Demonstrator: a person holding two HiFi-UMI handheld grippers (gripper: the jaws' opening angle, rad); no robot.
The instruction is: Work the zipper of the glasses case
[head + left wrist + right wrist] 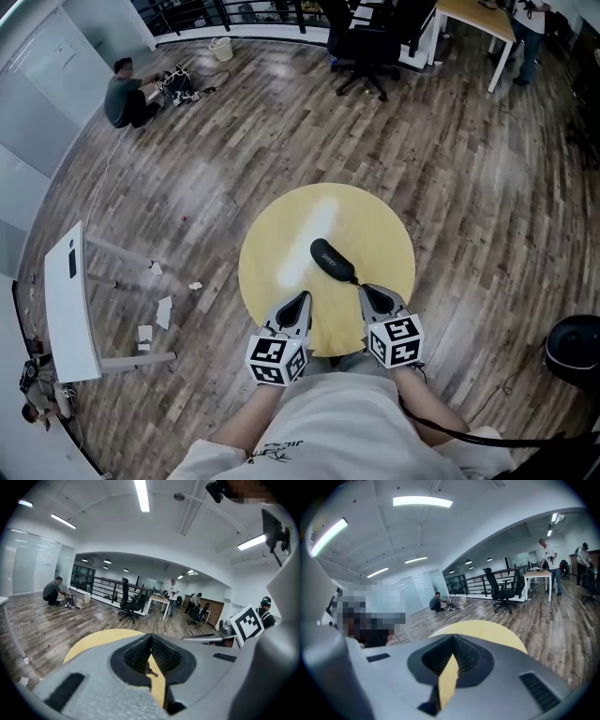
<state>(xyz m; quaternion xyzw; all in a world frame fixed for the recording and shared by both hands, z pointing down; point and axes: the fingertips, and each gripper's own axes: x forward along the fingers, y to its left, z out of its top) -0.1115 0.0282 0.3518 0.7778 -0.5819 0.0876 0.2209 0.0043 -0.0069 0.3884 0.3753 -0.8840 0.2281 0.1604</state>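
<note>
A black glasses case [333, 261] lies zipped near the middle of the round yellow table [281, 234], tilted with its near end toward the right. My left gripper [302, 298] rests at the table's near edge, left of the case and apart from it, shut with nothing held. My right gripper [364, 291] sits just below the case's near end, also shut and empty. In the left gripper view the jaws meet at the tip [151, 638], with yellow table and a small dark speck showing in the wedge below. The right gripper view shows the same closed tip [453, 640]; the case is hidden there.
A white desk [70, 300] stands on the left with paper scraps [161, 311] on the wood floor beside it. A black bin [574, 349] is at the right. Far off are an office chair [361, 47], a wooden desk [478, 19] and a crouching person [127, 94].
</note>
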